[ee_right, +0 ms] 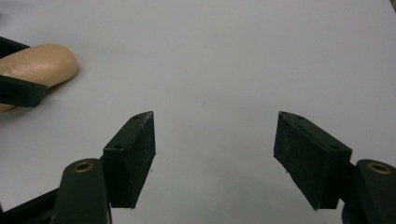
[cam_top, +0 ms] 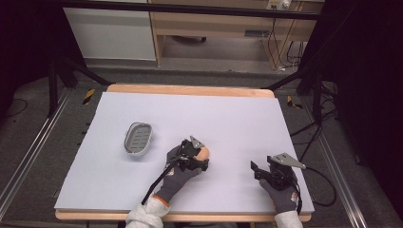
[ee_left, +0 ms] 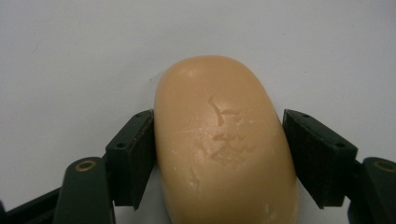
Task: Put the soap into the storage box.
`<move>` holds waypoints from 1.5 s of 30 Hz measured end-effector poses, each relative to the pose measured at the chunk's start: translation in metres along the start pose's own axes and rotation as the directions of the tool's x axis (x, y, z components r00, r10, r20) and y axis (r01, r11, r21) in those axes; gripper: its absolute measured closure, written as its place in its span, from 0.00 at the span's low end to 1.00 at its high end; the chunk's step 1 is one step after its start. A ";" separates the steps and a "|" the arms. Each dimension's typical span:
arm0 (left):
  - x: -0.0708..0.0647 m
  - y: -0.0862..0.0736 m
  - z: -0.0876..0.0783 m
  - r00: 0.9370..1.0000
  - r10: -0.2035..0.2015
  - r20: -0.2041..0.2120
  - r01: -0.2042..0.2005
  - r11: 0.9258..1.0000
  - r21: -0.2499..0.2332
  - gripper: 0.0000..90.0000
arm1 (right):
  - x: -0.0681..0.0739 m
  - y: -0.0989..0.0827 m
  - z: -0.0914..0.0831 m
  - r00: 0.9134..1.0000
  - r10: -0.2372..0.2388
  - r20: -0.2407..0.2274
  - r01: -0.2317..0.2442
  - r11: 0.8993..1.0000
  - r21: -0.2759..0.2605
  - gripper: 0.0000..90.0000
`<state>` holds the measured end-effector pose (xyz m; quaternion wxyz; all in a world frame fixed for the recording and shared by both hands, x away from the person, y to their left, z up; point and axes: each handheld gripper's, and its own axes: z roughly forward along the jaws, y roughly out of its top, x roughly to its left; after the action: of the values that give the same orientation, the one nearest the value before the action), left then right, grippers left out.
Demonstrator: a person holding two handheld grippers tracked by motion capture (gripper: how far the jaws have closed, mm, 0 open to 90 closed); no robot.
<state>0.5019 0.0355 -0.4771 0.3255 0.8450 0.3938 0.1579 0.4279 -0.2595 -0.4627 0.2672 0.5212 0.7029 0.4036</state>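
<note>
Soap, a tan oval bar (ee_left: 224, 144), lay on the white-covered tabletop (cam_top: 228, 118) near its middle, between the jaws of the left hand-held gripper (cam_top: 197, 156). Both pads touched or nearly touched the bar's sides; whether they pressed firmly could not be told. Well to the left and slightly farther back sat a grey slotted soap dish (cam_top: 138, 138), apart from the bar. The right hand-held gripper (ee_right: 215, 158) rested open over bare tabletop near the front right, its jaws spread wide around nothing, the bar off to its left.
</note>
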 end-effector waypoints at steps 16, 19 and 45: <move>-0.001 0.000 -0.009 1.000 -0.003 0.012 0.003 1.000 -0.018 0.33 | -0.001 0.000 0.000 1.000 0.002 -0.004 -0.002 1.000 0.000 0.33; 0.001 0.001 -0.016 1.000 0.003 0.026 -0.002 1.000 -0.026 0.34 | -0.001 0.000 -0.001 1.000 0.005 -0.004 -0.005 1.000 0.001 0.33; 0.028 -0.008 -0.089 0.998 0.006 0.055 0.001 0.992 -0.129 0.35 | -0.001 0.000 -0.001 1.000 0.007 0.000 -0.007 1.000 -0.002 0.33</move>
<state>0.4688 0.0987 -0.4170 0.3898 0.8267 0.3728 0.1601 0.4275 -0.2609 -0.4623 0.2663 0.5232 0.7007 0.4053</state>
